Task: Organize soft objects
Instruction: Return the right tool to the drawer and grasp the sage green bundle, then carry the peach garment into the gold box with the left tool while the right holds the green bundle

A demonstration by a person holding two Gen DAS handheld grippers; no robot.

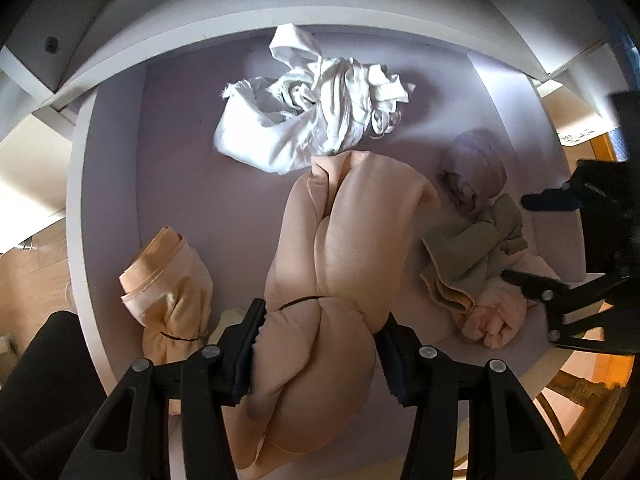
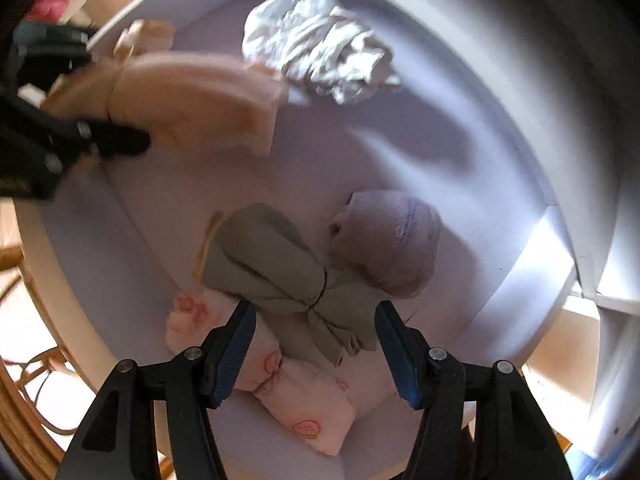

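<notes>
My left gripper (image 1: 322, 316) is shut on a large peach cloth bundle (image 1: 348, 232) at its black band, lifted slightly off the pale lilac shelf board (image 1: 180, 168). In the right wrist view the same gripper (image 2: 114, 92) and peach bundle (image 2: 200, 96) are blurred at the upper left. My right gripper (image 2: 316, 312) stands open, pointing down, its pads apart on either side of the tied waist of an olive cloth bundle (image 2: 272, 264). From the left wrist view the right gripper (image 1: 536, 240) hangs over that olive bundle (image 1: 472, 256).
A crumpled white cloth (image 1: 304, 108) (image 2: 320, 56) lies at the back. A lilac bundle (image 2: 388, 240) and a pink strawberry-print bundle (image 2: 304, 404) touch the olive one. A small tied peach bundle (image 1: 172, 280) lies left. White shelf walls (image 1: 240, 8) enclose the board; a wicker chair (image 2: 16, 400) stands below.
</notes>
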